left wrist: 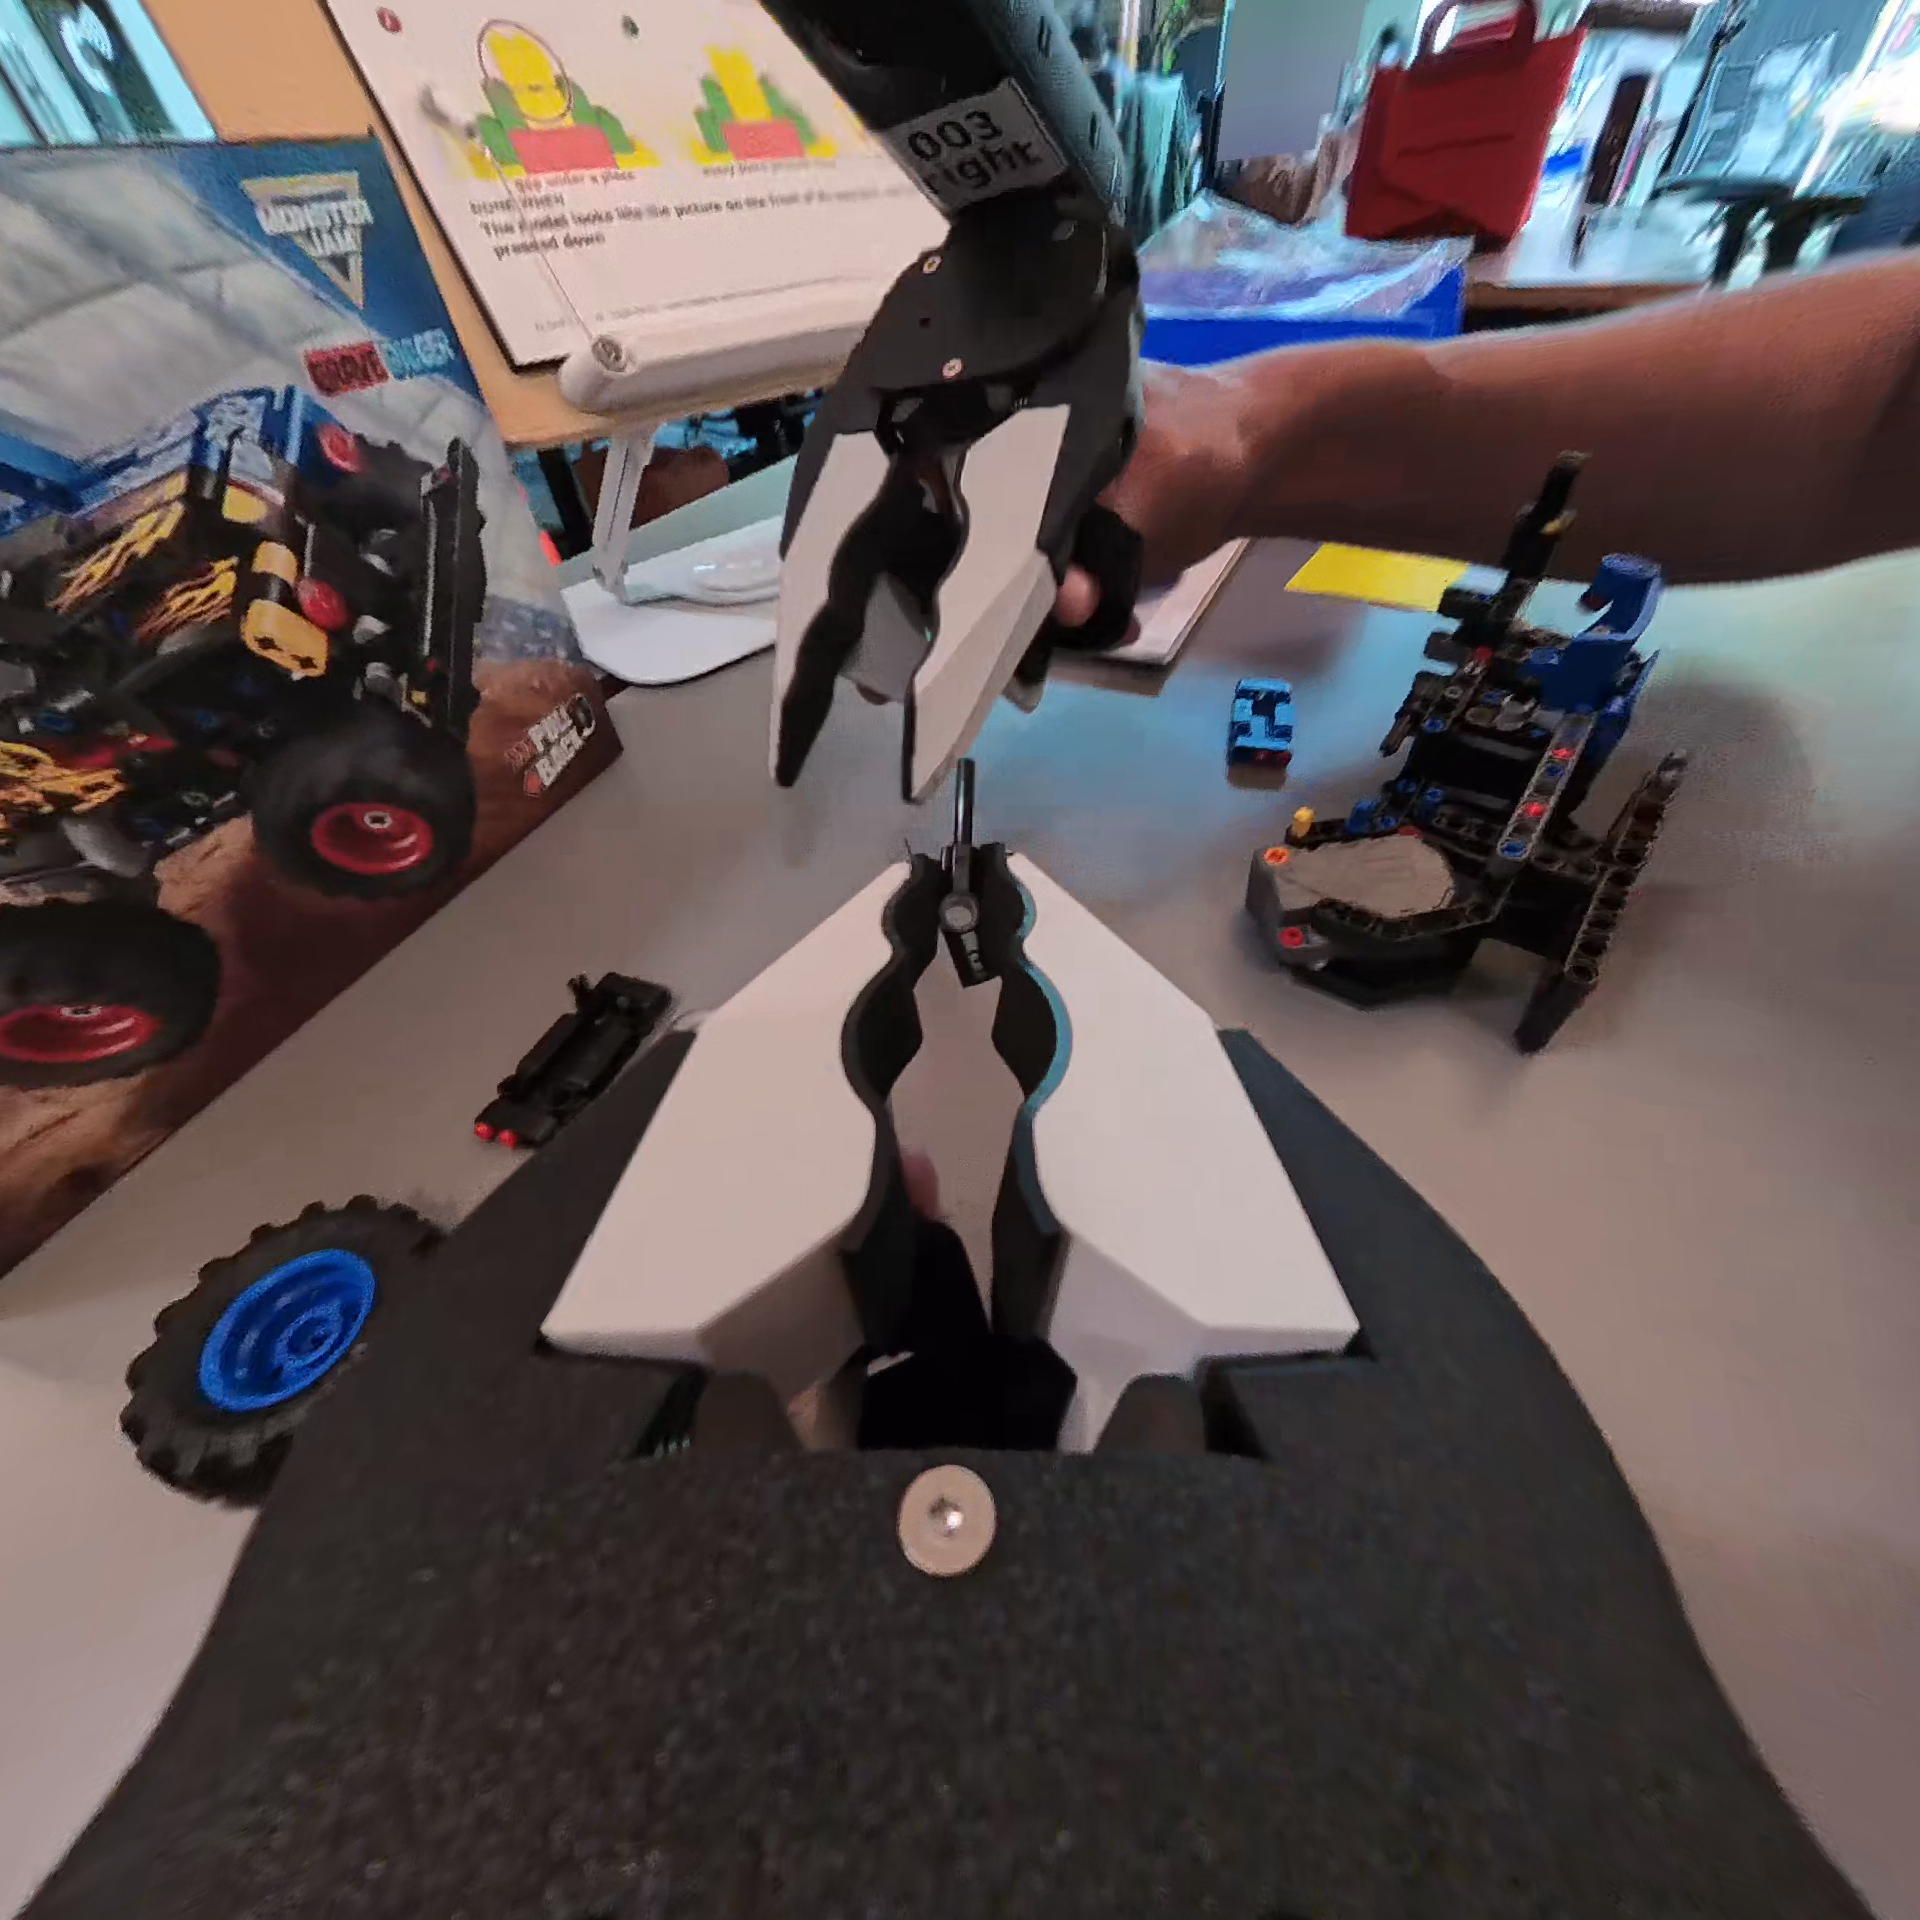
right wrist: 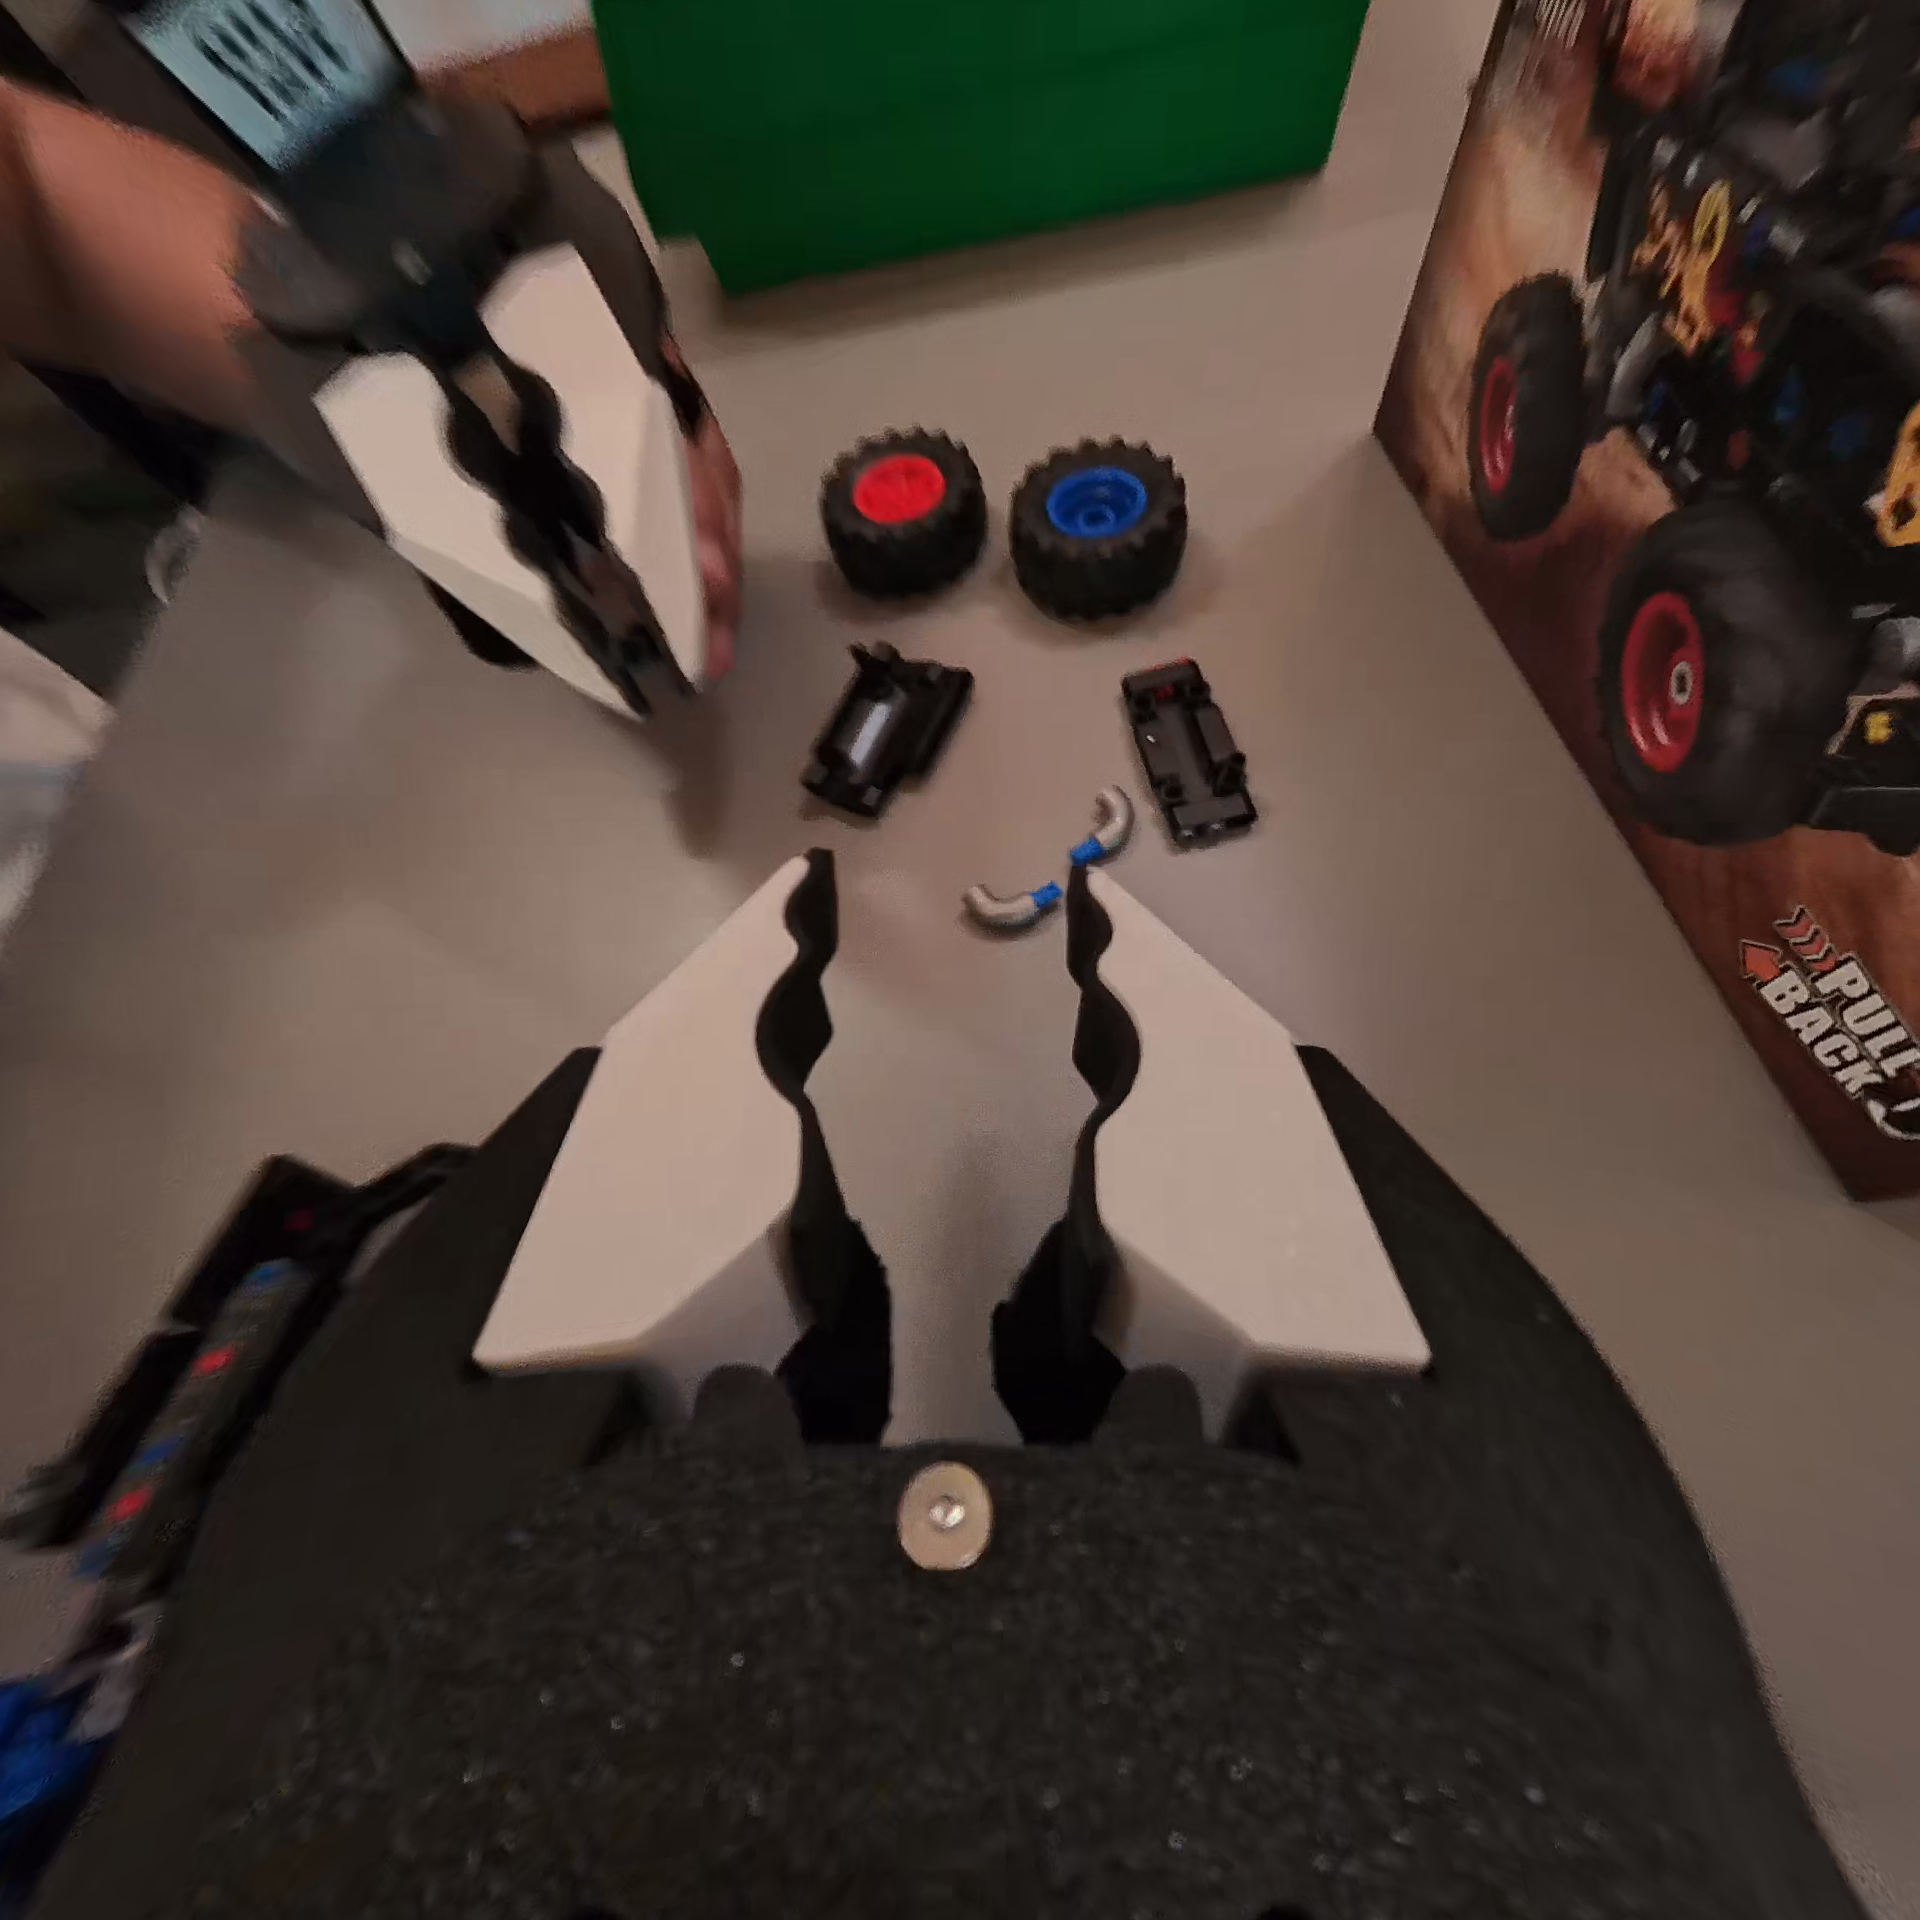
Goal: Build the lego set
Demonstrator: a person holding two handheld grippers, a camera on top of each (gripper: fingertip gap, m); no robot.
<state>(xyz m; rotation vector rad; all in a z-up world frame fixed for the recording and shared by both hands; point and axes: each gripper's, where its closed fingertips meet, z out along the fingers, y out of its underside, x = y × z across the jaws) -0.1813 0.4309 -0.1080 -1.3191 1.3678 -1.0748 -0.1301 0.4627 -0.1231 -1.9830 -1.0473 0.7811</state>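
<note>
Left hand-held gripper [left wrist: 961, 883] pinching small black pin piece [left wrist: 964, 914].

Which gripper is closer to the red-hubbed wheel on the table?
Left. The left gripper, shut on a small black piece, hangs just beside the red-hubbed wheel; the right gripper sits farther back, open.

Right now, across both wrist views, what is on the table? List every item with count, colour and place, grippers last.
small pin piece: 1, black, clamped at left gripper's tips
wheels: 2, black tyres, red hub and blue hub, side by side
flat assemblies: 2, black, below the wheels
curved tubes: 2, grey with blue ends, by right gripper's tips
partly built model: 1, black and blue, table right
small brick: 1, blue, beside model
truck box: 1, standing, table left
instruction stand: 1, white, behind
left gripper: shut on pin
right gripper: open, empty
</note>
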